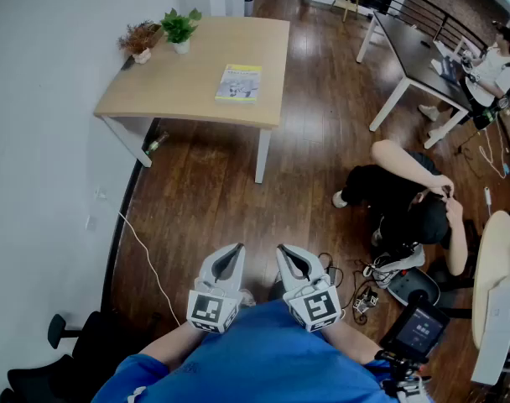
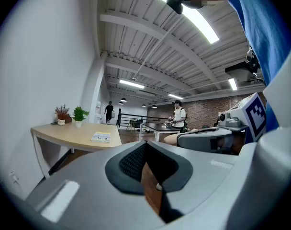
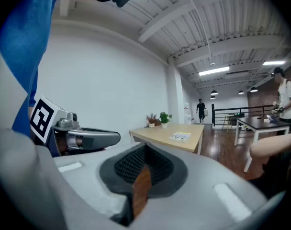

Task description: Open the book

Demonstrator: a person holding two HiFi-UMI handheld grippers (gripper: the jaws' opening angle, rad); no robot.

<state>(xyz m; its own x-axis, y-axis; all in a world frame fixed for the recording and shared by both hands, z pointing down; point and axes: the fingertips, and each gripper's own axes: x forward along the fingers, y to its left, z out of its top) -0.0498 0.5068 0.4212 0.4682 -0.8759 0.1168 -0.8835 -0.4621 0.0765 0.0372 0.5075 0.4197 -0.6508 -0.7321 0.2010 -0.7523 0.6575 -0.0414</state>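
The book (image 1: 239, 83), closed with a yellow and white cover, lies flat near the front edge of a light wooden table (image 1: 179, 82) far ahead of me. Both grippers are held close to my body, well short of the table. My left gripper (image 1: 235, 250) and right gripper (image 1: 283, 252) sit side by side above the wooden floor, each shut with nothing between its jaws. In the left gripper view the book (image 2: 101, 137) shows small on the table, beyond the closed tips (image 2: 145, 145). The right gripper view also has the book (image 3: 179, 137) in the distance past its closed tips (image 3: 145, 150).
Two potted plants (image 1: 181, 28) stand at the table's far left corner. A person (image 1: 406, 196) crouches on the floor to the right, beside cables and a device with a screen (image 1: 418, 330). A black table (image 1: 414, 53) with a seated person (image 1: 494, 65) is at far right. A white cable (image 1: 142, 250) runs along the left wall.
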